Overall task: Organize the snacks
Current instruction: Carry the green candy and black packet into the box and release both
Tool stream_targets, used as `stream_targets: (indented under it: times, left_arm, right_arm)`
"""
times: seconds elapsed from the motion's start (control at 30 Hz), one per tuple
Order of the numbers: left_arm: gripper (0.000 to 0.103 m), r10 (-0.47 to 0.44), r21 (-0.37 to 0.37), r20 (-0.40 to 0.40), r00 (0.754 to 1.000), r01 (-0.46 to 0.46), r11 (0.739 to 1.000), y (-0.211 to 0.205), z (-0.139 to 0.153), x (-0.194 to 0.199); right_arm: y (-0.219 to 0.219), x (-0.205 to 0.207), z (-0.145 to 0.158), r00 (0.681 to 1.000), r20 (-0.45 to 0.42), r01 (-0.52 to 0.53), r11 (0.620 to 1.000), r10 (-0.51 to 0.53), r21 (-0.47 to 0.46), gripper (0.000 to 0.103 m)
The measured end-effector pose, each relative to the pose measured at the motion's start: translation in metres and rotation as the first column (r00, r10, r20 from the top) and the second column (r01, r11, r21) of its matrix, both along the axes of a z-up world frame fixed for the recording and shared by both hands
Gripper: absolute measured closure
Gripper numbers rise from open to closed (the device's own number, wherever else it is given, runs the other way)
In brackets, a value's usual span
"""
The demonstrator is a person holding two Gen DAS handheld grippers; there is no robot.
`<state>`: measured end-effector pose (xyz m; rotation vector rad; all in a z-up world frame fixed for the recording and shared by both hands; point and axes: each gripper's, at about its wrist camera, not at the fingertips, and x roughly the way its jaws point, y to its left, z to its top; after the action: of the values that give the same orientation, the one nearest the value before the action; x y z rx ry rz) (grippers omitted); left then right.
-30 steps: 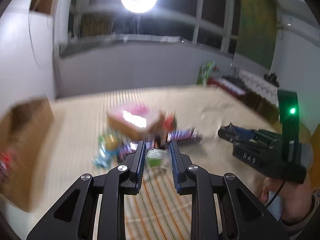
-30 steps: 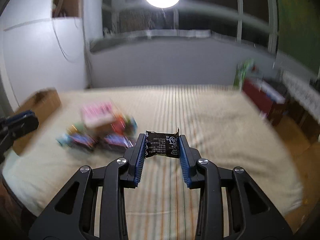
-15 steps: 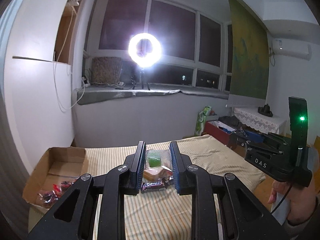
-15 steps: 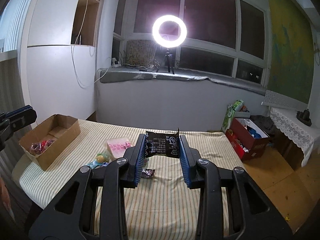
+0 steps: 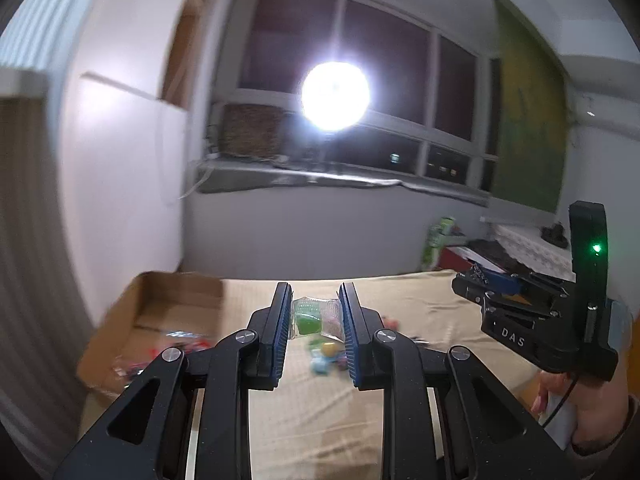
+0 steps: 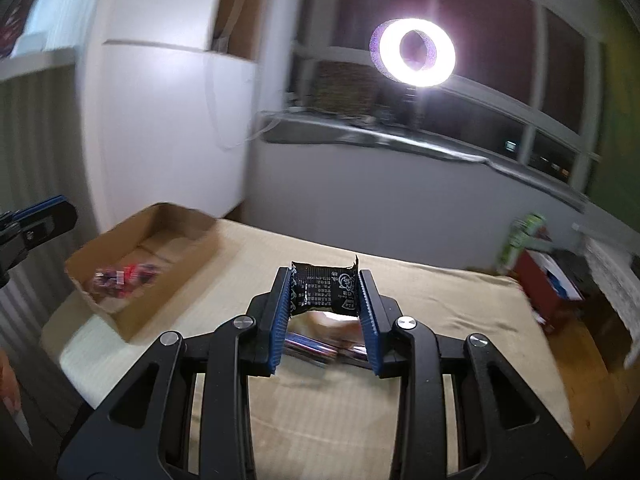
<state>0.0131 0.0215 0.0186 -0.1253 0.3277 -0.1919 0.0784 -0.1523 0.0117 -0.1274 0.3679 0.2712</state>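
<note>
My left gripper (image 5: pixel 316 308) is shut on a clear packet with a green sweet (image 5: pixel 310 318) and holds it above the table. My right gripper (image 6: pixel 325 292) is shut on a black snack packet (image 6: pixel 325 290) held in the air. It also shows in the left wrist view (image 5: pixel 532 320) at the right. A cardboard box (image 6: pixel 152 268) with red wrapped snacks (image 6: pixel 124 274) sits at the table's left end; it also shows in the left wrist view (image 5: pixel 160 320). Loose snacks (image 5: pixel 326 354) lie on the striped cloth below the left gripper, and more loose snacks (image 6: pixel 320 346) lie below the right gripper.
The striped table (image 6: pixel 420 360) stands before a grey wall under a window with a bright ring light (image 6: pixel 416 54). A white cabinet (image 6: pixel 160 120) is at the left. A red box (image 6: pixel 548 280) and a green bag (image 6: pixel 524 232) stand on the floor at the right.
Both grippers have swung left towards the cardboard box, each still holding its packet. The box now appears larger and closer in both views.
</note>
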Motion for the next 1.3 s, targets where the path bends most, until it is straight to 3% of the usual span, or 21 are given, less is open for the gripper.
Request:
stream_targets:
  times: [0.17,0.33,0.77,0.93,1.03,1.07,1.1,1.17,1.3]
  left_arm:
    - [0.081,0.134,-0.019,-0.011,0.991,-0.134,0.991,0.063,-0.005,-0.005]
    - [0.081,0.227,-0.021,-0.021,0.974,-0.227,0.974,0.101,-0.008,-0.011]
    - [0.081,0.226,-0.032,-0.089,0.970,-0.230,0.973,0.113,-0.030,0.024]
    - [0.081,0.231,-0.037,-0.158,0.960,-0.239,0.970,0.125,-0.059,0.054]
    - [0.079,0.242,-0.036,-0.225,0.944,-0.257,0.966,0.134,-0.085,0.073]
    - [0.070,0.251,-0.040,-0.243,0.937,-0.268,0.962,0.137,-0.092,0.077]
    - [0.046,0.264,-0.044,-0.262,0.928,-0.285,0.958,0.139,-0.097,0.079]
    - [0.025,0.298,-0.064,-0.255,0.920,-0.323,0.944,0.146,-0.105,0.078]
    - [0.025,0.320,-0.056,-0.245,0.915,-0.343,0.938,0.150,-0.105,0.079]
  right_arm:
    - [0.075,0.010,0.002,0.990,0.006,-0.144,0.989,0.144,-0.013,0.070]
    - [0.113,0.012,-0.001,0.974,-0.001,-0.227,0.974,0.227,0.001,0.070]
    - [0.157,0.057,-0.009,0.955,-0.030,-0.296,0.955,0.295,-0.030,0.069]
    - [0.188,0.096,-0.038,0.932,-0.092,-0.354,0.934,0.350,-0.037,0.069]
    - [0.207,0.116,-0.066,0.910,-0.165,-0.393,0.918,0.379,-0.055,0.049]
    - [0.209,0.118,-0.072,0.917,-0.160,-0.380,0.923,0.365,-0.069,0.043]
    - [0.211,0.119,-0.076,0.921,-0.154,-0.372,0.925,0.357,-0.081,0.042]
    - [0.212,0.122,-0.081,0.923,-0.151,-0.370,0.924,0.355,-0.092,0.042]
    - [0.210,0.121,-0.081,0.926,-0.139,-0.364,0.927,0.351,-0.086,0.042]
